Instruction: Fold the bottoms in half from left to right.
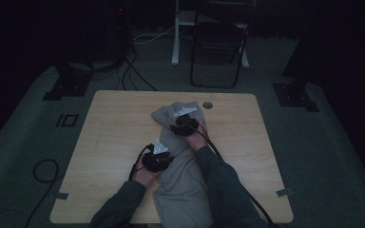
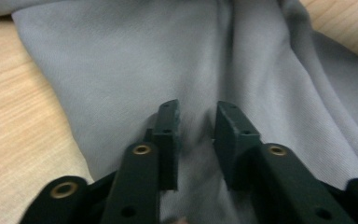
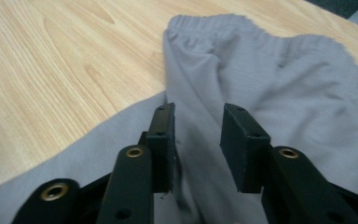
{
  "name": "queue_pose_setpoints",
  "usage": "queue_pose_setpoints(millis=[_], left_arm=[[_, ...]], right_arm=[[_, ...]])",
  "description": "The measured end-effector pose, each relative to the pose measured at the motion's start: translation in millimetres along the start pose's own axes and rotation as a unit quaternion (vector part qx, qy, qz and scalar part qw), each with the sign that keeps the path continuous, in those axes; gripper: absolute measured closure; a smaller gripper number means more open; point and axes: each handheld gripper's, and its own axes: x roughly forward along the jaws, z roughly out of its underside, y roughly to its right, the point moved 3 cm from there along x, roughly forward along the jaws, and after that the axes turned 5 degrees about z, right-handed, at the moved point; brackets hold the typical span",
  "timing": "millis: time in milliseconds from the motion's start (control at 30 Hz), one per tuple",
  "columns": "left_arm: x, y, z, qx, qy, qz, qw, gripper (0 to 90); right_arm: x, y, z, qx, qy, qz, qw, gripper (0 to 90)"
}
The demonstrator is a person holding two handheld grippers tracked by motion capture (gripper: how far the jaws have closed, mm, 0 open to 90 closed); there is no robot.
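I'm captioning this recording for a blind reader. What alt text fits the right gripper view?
Two black jaws of the right gripper stand apart over a grey garment, with nothing pinched between them. The garment's gathered elastic waistband lies at the far end, and the light wooden table shows to the left.

garment (image 2: 121, 60): grey cloth, soft, matt, fine weave | table (image 3: 51, 70): pale wood grain, smooth, faint sheen | left claw (image 2: 196, 126): black matt plastic, brass-coloured rivets
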Motion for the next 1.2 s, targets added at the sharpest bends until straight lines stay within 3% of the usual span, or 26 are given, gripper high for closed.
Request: queue_pose_setpoints(millis=[100, 200, 233, 267, 333, 433, 500, 600, 667, 700, 767, 867, 1033, 1100, 1167, 1200], left_arm=[[-2.0, 5.5, 2.7, 0.011, -0.002, 0.008, 0.9999, 77.9], [-3.7, 8.1, 4.4, 0.018, -0.003, 0.01, 0.9998, 78.7], [-4.6, 9.3, 5.4, 0.019, -0.003, 0.009, 0.9998, 78.7], [-4.6, 9.5, 5.4, 0.021, -0.003, 0.008, 0.9998, 78.6], [-4.5, 9.7, 5.5, 0.022, -0.003, 0.006, 0.9997, 78.6], [-4.8, 10.4, 5.6, 0.022, -0.003, 0.004, 0.9997, 78.5], [-4.8, 10.9, 5.8, 0.02, -0.001, 0.003, 0.9998, 78.3], [-5.0, 11.1, 6.0, 0.022, -0.002, 0.001, 0.9998, 78.1], [-5.0, 11.5, 6.1, 0.023, -0.002, 0.0, 0.9997, 77.7], [-5.0, 11.5, 6.1, 0.023, -0.002, 0.0, 0.9997, 77.2], [-5.0, 11.5, 6.1, 0.022, -0.001, -0.001, 0.9998, 74.9], [-5.1, 11.5, 6.1, 0.022, -0.001, -0.003, 0.9997, 69.2], [-5.3, 10.1, 6.1, 0.018, -0.002, -0.004, 0.9998, 62.2], [-5.3, 9.8, 6.1, 0.014, -0.001, -0.003, 0.9999, 61.6], [-5.4, 9.3, 6.0, 0.012, 0.0, -0.002, 0.9999, 61.5], [-5.5, 9.2, 6.0, 0.011, -0.001, -0.002, 0.9999, 61.5]], right_arm=[[11.1, -7.2, -1.8, -0.012, -0.007, 0.003, 0.9999, 58.2], [16.9, -9.7, -0.5, -0.025, -0.021, 0.012, 0.9994, 60.6], [18.4, -9.5, 0.5, -0.027, -0.025, 0.009, 0.9993, 69.3], [18.0, -4.6, 2.4, -0.026, -0.039, 0.025, 0.9986, 87.1], [10.5, 9.0, 0.3, 0.01, -0.027, 0.029, 0.9992, 88.8], [-7.5, 37.2, -5.8, 0.065, -0.004, 0.046, 0.9968, 89.0], [-17.9, 58.7, -6.5, 0.101, 0.003, 0.058, 0.9932, 89.0], [-26.2, 87.7, 1.2, 0.148, -0.009, 0.081, 0.9856, 88.6], [-25.6, 106.6, 14.9, 0.182, -0.045, 0.097, 0.9775, 86.6], [-23.5, 111.4, 21.4, 0.191, -0.067, 0.104, 0.9738, 80.9], [-19.7, 116.9, 31.6, 0.198, -0.1, 0.108, 0.9691, 71.7], [-21.7, 118.9, 36.7, 0.207, -0.094, 0.099, 0.9687, 61.9], [-27.6, 109.0, 31.3, 0.207, -0.047, 0.058, 0.9755, 55.8], [-24.5, 103.0, 31.9, 0.198, -0.045, 0.048, 0.978, 53.8], [-18.0, 99.8, 36.8, 0.187, -0.068, 0.065, 0.9779, 57.4], [-15.9, 100.1, 40.3, 0.185, -0.077, 0.074, 0.9769, 69.0]])
